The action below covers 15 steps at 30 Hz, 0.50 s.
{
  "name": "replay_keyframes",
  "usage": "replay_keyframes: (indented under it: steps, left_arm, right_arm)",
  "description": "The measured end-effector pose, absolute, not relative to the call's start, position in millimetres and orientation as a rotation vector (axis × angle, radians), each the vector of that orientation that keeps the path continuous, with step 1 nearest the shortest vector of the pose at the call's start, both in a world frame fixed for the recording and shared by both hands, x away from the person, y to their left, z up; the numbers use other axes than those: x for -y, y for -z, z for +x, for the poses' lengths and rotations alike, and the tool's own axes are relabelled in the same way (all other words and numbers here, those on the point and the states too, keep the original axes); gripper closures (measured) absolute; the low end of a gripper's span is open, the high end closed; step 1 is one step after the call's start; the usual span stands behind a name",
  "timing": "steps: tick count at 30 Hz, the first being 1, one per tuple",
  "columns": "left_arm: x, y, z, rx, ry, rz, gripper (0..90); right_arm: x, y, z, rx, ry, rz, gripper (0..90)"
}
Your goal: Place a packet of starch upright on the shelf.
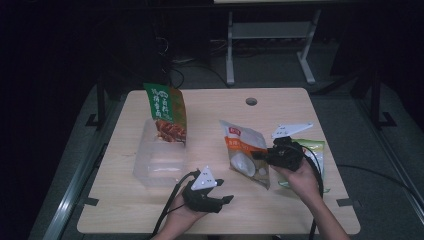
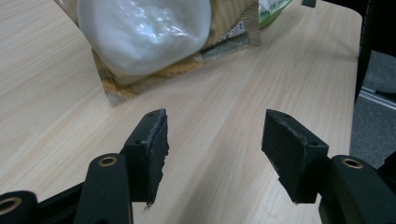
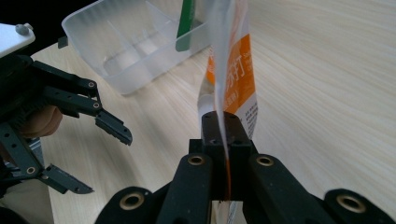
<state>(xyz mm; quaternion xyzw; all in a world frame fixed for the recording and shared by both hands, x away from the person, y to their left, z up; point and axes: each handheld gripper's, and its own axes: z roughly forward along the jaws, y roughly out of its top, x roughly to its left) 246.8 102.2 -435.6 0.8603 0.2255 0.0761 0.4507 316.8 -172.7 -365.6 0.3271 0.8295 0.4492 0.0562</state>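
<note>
An orange and white snack bag [image 1: 245, 152] hangs tilted just above the table. My right gripper [image 1: 260, 155] is shut on its right edge. In the right gripper view the black jaws [image 3: 225, 123] pinch the thin edge of the bag [image 3: 238, 74], which rises upright from them. My left gripper [image 1: 225, 192] is near the front edge, left of the bag, open with nothing between its fingers. In the left gripper view its jaws [image 2: 212, 140] stand wide over bare wood, and the bag [image 2: 140, 32] lies just ahead.
A clear plastic bin [image 1: 157, 165] stands left of centre with a green and red snack bag [image 1: 167, 112] upright at its far end. A light green bag [image 1: 315, 150] lies flat under my right hand. The table [image 1: 210, 110] has a cable hole [image 1: 251, 101] near its far edge.
</note>
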Motion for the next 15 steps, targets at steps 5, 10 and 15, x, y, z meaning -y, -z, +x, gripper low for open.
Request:
replay_keyframes:
  steps: [5, 10, 15]
  left_arm:
    - [-106.4, 437.8, 243.7, -0.566, -0.163, 2.113, 39.2]
    - [-109.3, 438.6, 241.4, -0.564, -0.155, 2.109, 38.6]
    - [-110.5, 438.6, 240.0, -0.562, -0.149, 2.092, 37.2]
  right_arm:
    - [166.6, 361.0, 318.7, -2.517, -1.358, 0.969, 90.0]
    - [159.9, 355.0, 317.6, -2.512, -1.378, 0.939, 90.0]
    - [152.5, 346.0, 317.1, -2.513, -1.397, 0.903, 90.0]
